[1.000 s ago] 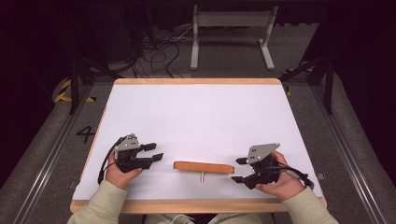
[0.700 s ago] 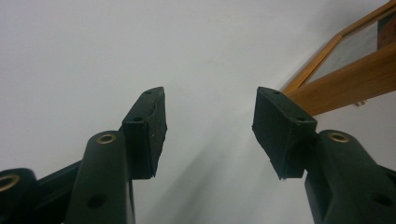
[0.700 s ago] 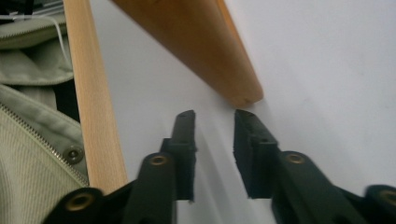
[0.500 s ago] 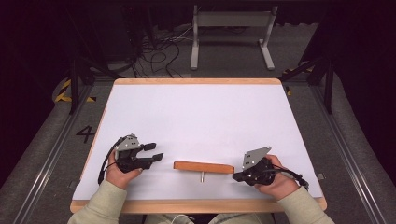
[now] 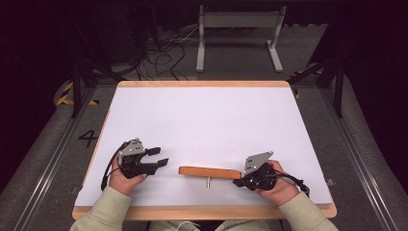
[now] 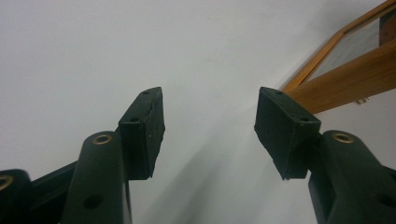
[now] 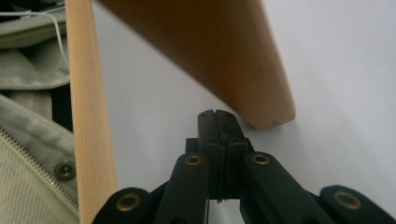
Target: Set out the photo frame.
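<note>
Wooden bar (image 5: 210, 171): lies flat on the white table (image 5: 202, 120), near the front edge, about the middle of it.
Long axis: runs along the front edge, one end toward the left gripper (image 5: 160, 157), other end at the right gripper (image 5: 236, 182).
Left gripper: jaws wide apart and just opening further, nothing between them, pads (image 6: 148, 125) just above the white surface, apart from the bar.
Right gripper (image 7: 218, 113): jaws pressed together, just closed, nothing between them; tips just beside the rounded bar end (image 7: 266, 109), contact not clear.
</note>
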`<action>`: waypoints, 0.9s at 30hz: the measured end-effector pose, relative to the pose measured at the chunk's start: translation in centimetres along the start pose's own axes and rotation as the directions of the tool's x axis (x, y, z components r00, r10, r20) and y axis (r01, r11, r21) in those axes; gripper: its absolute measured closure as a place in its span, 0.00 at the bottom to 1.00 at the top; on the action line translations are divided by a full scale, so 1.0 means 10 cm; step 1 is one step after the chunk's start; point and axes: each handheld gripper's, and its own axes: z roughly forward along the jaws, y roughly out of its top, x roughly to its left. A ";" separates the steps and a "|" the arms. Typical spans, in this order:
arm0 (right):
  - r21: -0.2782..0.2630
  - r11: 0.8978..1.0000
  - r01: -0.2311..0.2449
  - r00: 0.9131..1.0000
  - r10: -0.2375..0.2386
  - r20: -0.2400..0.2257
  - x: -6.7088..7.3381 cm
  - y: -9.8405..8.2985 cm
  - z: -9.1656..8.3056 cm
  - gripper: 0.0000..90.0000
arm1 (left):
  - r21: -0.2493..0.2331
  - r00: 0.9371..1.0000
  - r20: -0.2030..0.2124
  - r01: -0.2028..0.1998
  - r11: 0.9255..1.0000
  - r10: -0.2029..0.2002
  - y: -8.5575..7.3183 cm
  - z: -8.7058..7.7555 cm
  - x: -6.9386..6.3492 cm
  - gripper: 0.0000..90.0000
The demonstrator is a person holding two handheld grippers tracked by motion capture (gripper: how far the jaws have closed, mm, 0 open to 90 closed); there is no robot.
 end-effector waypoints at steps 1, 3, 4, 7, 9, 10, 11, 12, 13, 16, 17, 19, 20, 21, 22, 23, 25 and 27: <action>-0.011 1.000 -0.015 1.000 0.015 -0.006 -0.01 0.00 -0.01 1.00 | 0.000 1.000 0.000 0.001 1.000 -0.001 0.00 0.00 0.00 0.47; -0.013 1.000 -0.022 1.000 0.022 -0.002 -0.02 0.00 -0.01 1.00 | 0.000 1.000 -0.003 -0.002 1.000 0.002 0.00 -0.01 0.01 0.47; -0.015 1.000 -0.025 1.000 0.025 0.002 -0.03 0.00 -0.01 1.00 | 0.000 1.000 -0.004 0.000 1.000 0.000 -0.01 -0.01 0.01 0.47; -0.019 0.999 -0.040 0.999 0.041 0.019 -0.06 0.01 0.00 1.00 | 0.001 1.000 -0.006 0.006 1.000 -0.006 -0.01 -0.01 0.00 0.47; -0.027 0.998 -0.057 0.998 0.058 0.031 -0.10 0.02 0.01 1.00 | -0.001 1.000 -0.010 0.003 1.000 -0.003 -0.02 -0.02 0.01 0.47; -0.030 0.997 -0.065 0.997 0.066 0.034 -0.11 0.02 0.01 1.00 | -0.001 1.000 -0.011 0.009 1.000 -0.009 -0.02 -0.03 0.01 0.47; -0.030 0.997 -0.065 0.997 0.066 0.034 -0.11 0.02 0.01 1.00 | -0.001 1.000 -0.011 0.009 1.000 -0.009 -0.02 -0.03 0.01 0.47; -0.034 0.996 -0.079 0.996 0.080 0.043 -0.15 0.03 0.02 1.00 | 0.000 1.000 -0.011 0.010 1.000 -0.010 -0.03 -0.03 0.01 0.47; -0.036 0.996 -0.084 0.995 0.086 0.047 -0.16 0.03 0.02 1.00 | 0.000 1.000 -0.011 0.010 1.000 -0.010 -0.03 -0.03 0.01 0.47; -0.043 0.994 -0.101 0.993 0.103 0.061 -0.21 0.05 0.03 1.00 | -0.001 1.000 -0.017 0.007 1.000 -0.007 -0.03 -0.04 0.01 0.46; -0.043 0.994 -0.101 0.993 0.103 0.061 -0.21 0.05 0.03 1.00 | -0.001 1.000 -0.017 0.007 1.000 -0.007 -0.03 -0.04 0.01 0.46; -0.059 0.992 -0.114 0.990 0.119 0.074 -0.28 0.09 0.05 1.00 | -0.002 1.000 -0.018 0.015 1.000 -0.016 -0.04 -0.04 0.01 0.45; -0.063 0.991 -0.118 0.990 0.123 0.074 -0.31 0.12 0.05 1.00 | -0.004 1.000 -0.020 0.015 1.000 -0.015 -0.04 -0.05 0.01 0.45; -0.065 0.991 -0.118 0.990 0.122 0.076 -0.33 0.13 0.06 1.00 | -0.003 1.000 -0.020 0.011 1.000 -0.012 -0.04 -0.05 0.02 0.45; -0.061 0.991 -0.119 0.989 0.124 0.081 -0.35 0.15 0.06 1.00 | -0.001 1.000 -0.022 0.012 1.000 -0.012 -0.04 -0.05 0.02 0.45; -0.061 0.991 -0.117 0.989 0.122 0.086 -0.37 0.17 0.07 1.00 | -0.002 1.000 -0.023 0.016 1.000 -0.016 -0.05 -0.05 0.01 0.45; -0.060 0.991 -0.121 0.988 0.126 0.091 -0.42 0.21 0.09 1.00 | -0.001 1.000 -0.024 0.013 1.000 -0.013 -0.05 -0.05 0.02 0.45; -0.059 0.990 -0.129 0.987 0.134 0.093 -0.45 0.23 0.11 1.00 | -0.004 1.000 -0.027 0.014 1.000 -0.014 -0.05 -0.05 0.02 0.45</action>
